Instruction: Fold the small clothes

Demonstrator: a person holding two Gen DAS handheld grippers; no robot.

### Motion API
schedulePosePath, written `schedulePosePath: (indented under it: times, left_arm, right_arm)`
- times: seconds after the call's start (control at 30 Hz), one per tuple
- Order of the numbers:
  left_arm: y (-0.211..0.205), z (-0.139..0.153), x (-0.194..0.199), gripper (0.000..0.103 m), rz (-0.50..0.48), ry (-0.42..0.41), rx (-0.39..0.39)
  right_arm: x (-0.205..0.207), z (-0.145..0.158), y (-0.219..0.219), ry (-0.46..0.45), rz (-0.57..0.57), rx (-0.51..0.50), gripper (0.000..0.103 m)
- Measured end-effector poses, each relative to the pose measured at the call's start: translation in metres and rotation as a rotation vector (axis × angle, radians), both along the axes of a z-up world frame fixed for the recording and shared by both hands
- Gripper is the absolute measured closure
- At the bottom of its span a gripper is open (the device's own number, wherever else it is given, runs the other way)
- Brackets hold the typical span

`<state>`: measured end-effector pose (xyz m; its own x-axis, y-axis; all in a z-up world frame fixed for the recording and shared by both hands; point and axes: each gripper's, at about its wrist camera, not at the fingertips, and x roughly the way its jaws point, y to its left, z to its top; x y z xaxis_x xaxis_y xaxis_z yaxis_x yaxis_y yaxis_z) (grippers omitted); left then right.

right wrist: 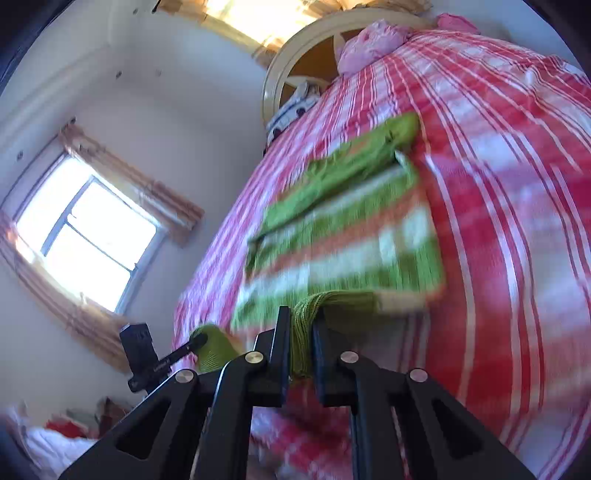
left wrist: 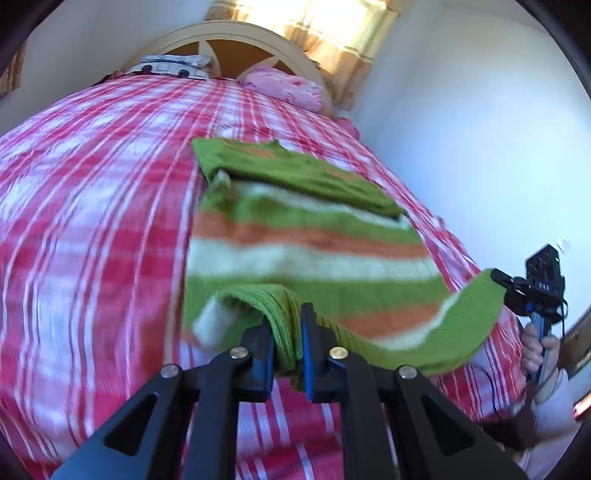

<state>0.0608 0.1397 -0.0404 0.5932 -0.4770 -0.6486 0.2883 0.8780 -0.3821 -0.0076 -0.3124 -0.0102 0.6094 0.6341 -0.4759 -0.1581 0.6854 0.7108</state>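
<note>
A small knitted sweater (left wrist: 306, 254), striped green, orange and white, lies on the red-checked bed (left wrist: 92, 206). Its near green hem is raised: the left tongs (left wrist: 287, 347) and the right tongs (right wrist: 301, 345) are each clamped on it, both angled downward.

You see a sweater (left wrist: 314, 254) striped green, orange and cream on a bedspread (left wrist: 92, 221) checked red, pink and white; beyond it, a pink pillow (left wrist: 284, 88) and cream headboard (left wrist: 236, 33).
</note>
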Motion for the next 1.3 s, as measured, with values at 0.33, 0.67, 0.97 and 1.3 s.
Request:
schedulePosePath:
  times: [0.33, 0.67, 0.97, 1.3]
  left_arm:
    - [-0.011, -0.029, 0.106, 0.087, 0.086, 0.100, 0.102]
    - [0.018, -0.001, 0.103, 0.025, 0.119, -0.007, 0.182]
    - [0.008, -0.020, 0.096, 0.025, 0.024, -0.052, 0.282]
    - [-0.021, -0.049, 0.111, 0.025, 0.010, 0.016, 0.260]
  right_arm:
    - [0.104, -0.035, -0.012, 0.078, -0.144, -0.085, 0.091]
    - [0.102, -0.035, -0.040, 0.024, -0.259, -0.033, 0.049]
    - [0.081, -0.018, -0.003, -0.055, -0.211, -0.336, 0.049]
    - [0.084, -0.023, 0.020, -0.048, -0.183, -0.477, 0.049]
